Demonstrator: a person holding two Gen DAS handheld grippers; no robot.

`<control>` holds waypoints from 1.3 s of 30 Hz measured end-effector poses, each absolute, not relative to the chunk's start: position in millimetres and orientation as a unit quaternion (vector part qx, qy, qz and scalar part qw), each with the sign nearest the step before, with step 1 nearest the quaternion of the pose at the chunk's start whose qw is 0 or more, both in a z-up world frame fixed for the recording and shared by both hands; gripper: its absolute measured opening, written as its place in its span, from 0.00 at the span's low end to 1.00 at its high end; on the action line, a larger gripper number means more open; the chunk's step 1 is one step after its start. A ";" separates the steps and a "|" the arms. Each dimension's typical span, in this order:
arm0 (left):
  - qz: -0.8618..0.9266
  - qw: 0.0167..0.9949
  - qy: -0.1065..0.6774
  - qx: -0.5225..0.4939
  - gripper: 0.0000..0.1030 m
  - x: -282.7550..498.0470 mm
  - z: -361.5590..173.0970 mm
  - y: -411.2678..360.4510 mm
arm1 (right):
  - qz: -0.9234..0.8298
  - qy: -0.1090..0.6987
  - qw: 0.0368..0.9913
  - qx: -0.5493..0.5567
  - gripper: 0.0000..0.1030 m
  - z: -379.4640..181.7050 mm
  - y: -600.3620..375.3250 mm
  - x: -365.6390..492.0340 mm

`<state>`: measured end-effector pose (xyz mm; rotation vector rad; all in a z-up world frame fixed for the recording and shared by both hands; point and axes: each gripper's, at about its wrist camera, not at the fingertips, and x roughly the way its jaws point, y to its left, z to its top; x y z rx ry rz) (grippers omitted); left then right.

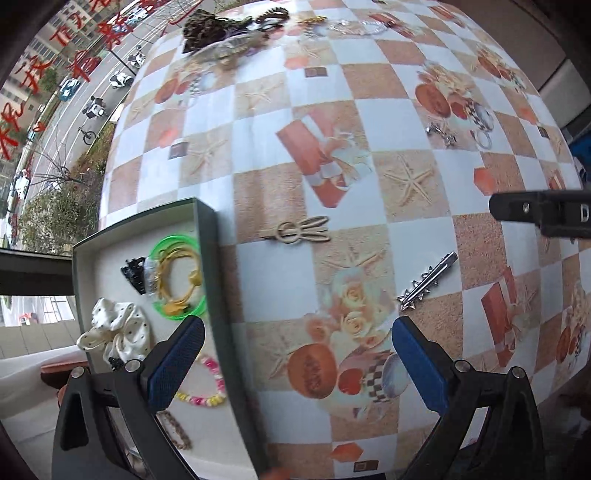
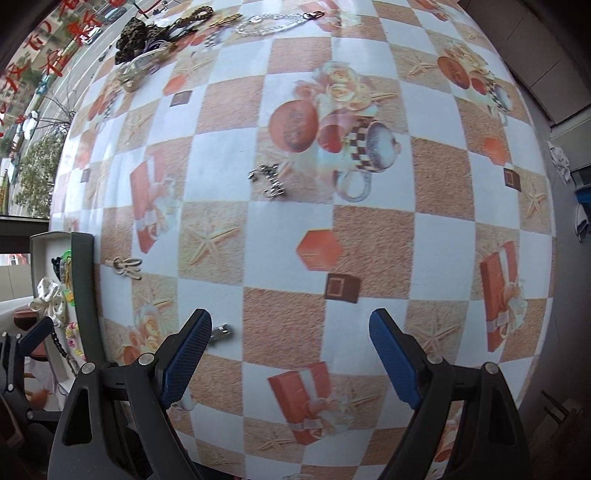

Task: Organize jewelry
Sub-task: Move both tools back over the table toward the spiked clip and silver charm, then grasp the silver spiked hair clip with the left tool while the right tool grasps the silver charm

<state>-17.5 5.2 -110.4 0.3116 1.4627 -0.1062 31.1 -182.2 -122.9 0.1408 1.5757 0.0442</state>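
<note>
A green box (image 1: 207, 236) at the table's left holds a neon green ring (image 1: 168, 242), yellow hair ties, a black clip, a white scrunchie (image 1: 118, 328) and a bead bracelet (image 1: 214, 384). A gold bunny clip (image 1: 299, 230) and a spiked silver clip (image 1: 426, 280) lie on the tablecloth beside it. My left gripper (image 1: 295, 358) is open and empty, its left finger over the box. My right gripper (image 2: 291, 354) is open and empty above the cloth; the silver clip (image 2: 221, 332) peeks out by its left finger. Small silver earrings (image 2: 269, 181) lie ahead.
More jewelry lies at the far edge: a leopard scrunchie (image 1: 203, 26), braided ties and a clear chain (image 2: 266, 22). The box also shows in the right wrist view (image 2: 83, 280). The right gripper's finger (image 1: 539, 214) enters the left wrist view. A window lies past the table's left edge.
</note>
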 end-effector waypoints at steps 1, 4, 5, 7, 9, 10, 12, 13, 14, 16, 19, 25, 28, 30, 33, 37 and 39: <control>-0.054 0.730 0.665 0.145 1.00 -18.1 -113.6 1.0 | 0.019 0.709 0.702 0.062 0.86 -124.6 -184.9 33.5; -0.083 0.724 0.667 0.153 1.00 -22.2 -123.3 -13.2 | 0.022 0.711 0.701 0.060 0.86 -129.9 -187.3 42.5; -0.092 0.725 0.664 0.157 1.00 -24.1 -125.2 -18.0 | 0.024 0.710 0.701 0.059 0.87 -131.2 -187.7 46.1; -0.105 0.727 0.658 0.167 1.00 -27.0 -129.1 -26.3 | 0.030 0.707 0.704 0.059 0.86 -132.6 -187.9 53.4; -0.116 0.730 0.652 0.171 1.00 -29.3 -132.9 -33.5 | 0.039 0.703 0.708 0.057 0.87 -133.9 -187.3 61.5; -0.121 0.730 0.651 0.170 1.00 -30.1 -135.6 -36.5 | 0.042 0.702 0.708 0.056 0.87 -134.6 -187.2 65.3; -0.124 0.730 0.651 0.168 1.00 -29.8 -140.0 -40.7 | 0.045 0.702 0.709 0.057 0.86 -136.8 -187.8 72.4; -0.122 0.731 0.650 0.169 1.00 -29.5 -142.2 -41.8 | 0.046 0.701 0.709 0.058 0.86 -137.3 -188.4 77.0; -0.121 0.731 0.650 0.170 1.00 -29.2 -144.6 -43.8 | 0.047 0.701 0.710 0.058 0.84 -138.0 -188.5 79.9; -0.124 0.729 0.651 0.172 1.00 -27.8 -150.1 -48.4 | 0.051 0.699 0.711 0.056 0.79 -139.5 -187.9 85.7; -0.135 0.728 0.649 0.175 1.00 -27.4 -157.0 -55.2 | 0.059 0.701 0.709 0.050 0.71 -143.7 -188.3 94.4; -0.151 0.723 0.650 0.176 0.98 -26.6 -167.4 -63.4 | 0.075 0.706 0.703 0.040 0.53 -154.7 -175.6 110.0; -0.155 0.721 0.655 0.165 0.94 -19.4 -172.0 -65.5 | 0.084 0.709 0.699 0.028 0.47 -158.0 -167.3 113.3; -0.165 0.721 0.655 0.155 0.87 -17.8 -171.4 -66.7 | 0.084 0.711 0.698 0.018 0.45 -159.7 -162.7 115.7; -0.181 0.718 0.653 0.156 0.73 -16.1 -168.4 -72.9 | 0.086 0.712 0.697 0.012 0.42 -159.9 -156.1 117.5; -0.198 0.719 0.647 0.159 0.48 -18.6 -163.3 -85.5 | 0.078 0.712 0.697 -0.008 0.33 -161.2 -145.5 122.2; -0.199 0.718 0.648 0.156 0.35 -17.6 -161.3 -86.7 | 0.074 0.713 0.697 -0.011 0.28 -162.5 -139.1 124.7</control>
